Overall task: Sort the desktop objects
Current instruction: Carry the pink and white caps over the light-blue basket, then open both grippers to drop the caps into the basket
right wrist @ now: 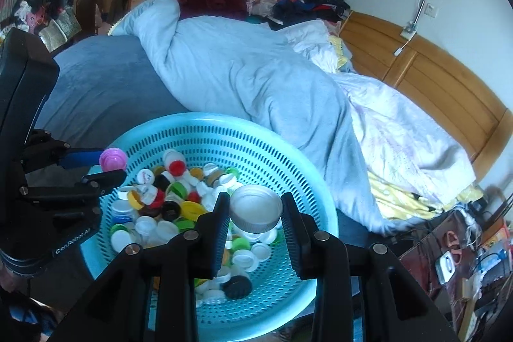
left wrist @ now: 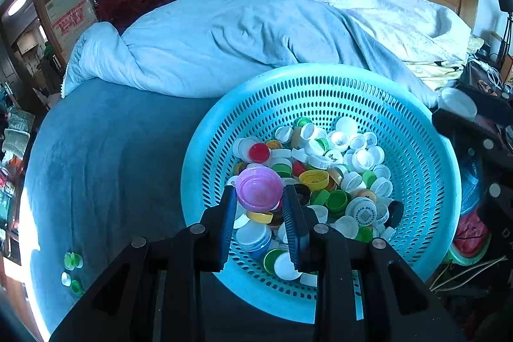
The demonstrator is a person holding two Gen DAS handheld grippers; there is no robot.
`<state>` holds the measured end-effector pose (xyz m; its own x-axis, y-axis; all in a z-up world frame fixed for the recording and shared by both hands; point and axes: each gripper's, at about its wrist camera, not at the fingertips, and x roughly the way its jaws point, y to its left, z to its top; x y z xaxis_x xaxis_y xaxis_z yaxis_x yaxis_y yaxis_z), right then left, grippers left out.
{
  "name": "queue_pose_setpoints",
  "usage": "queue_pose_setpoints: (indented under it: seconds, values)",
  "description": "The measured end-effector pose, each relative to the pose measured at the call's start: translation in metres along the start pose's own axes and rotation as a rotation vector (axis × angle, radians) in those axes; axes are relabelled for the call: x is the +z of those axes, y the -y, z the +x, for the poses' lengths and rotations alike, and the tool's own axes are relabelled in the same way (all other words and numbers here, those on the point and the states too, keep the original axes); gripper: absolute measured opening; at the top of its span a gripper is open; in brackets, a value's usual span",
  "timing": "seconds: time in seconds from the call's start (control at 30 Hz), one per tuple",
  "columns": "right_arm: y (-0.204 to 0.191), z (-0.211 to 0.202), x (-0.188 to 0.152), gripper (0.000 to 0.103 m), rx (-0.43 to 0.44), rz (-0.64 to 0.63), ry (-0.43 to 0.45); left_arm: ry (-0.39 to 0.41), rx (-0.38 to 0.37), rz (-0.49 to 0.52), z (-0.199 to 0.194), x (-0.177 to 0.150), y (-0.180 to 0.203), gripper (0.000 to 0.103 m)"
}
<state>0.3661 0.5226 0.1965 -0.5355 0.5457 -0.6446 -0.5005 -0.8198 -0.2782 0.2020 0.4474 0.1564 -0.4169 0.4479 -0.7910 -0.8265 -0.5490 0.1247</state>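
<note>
A turquoise perforated basket (left wrist: 416, 130) (right wrist: 288, 156) holds several loose bottle caps in white, green, yellow, red and black. My left gripper (left wrist: 259, 191) is shut on a pink-purple cap (left wrist: 258, 188) and holds it above the caps at the basket's near left side. It also shows in the right wrist view (right wrist: 110, 164), with the pink cap (right wrist: 112, 158) between its fingers. My right gripper (right wrist: 255, 207) is shut on a large white-grey cap (right wrist: 255, 210), held over the basket's middle.
The basket sits at the edge of a bed with a blue blanket (left wrist: 105, 156) and a crumpled pale duvet (left wrist: 224, 37). Three small caps (left wrist: 72, 271) lie on the blanket at the far left. A cluttered dark table (right wrist: 465, 262) stands to the right.
</note>
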Motion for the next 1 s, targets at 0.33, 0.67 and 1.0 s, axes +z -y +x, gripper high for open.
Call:
queue_pose_setpoints:
  seconds: [0.33,0.67,1.0]
  values:
    - [0.002,0.006,0.0,0.035,-0.017,-0.009,0.009,-0.018,0.0,0.009,0.012,0.0,0.006,0.024]
    - [-0.001,0.01,0.001,0.035,-0.011,-0.016,0.007,-0.028,-0.002,0.009,0.018,0.0,0.008,0.024]
    - [-0.001,0.013,-0.003,0.035,0.028,0.007,-0.005,-0.028,0.006,0.012,0.019,-0.001,0.008,0.024]
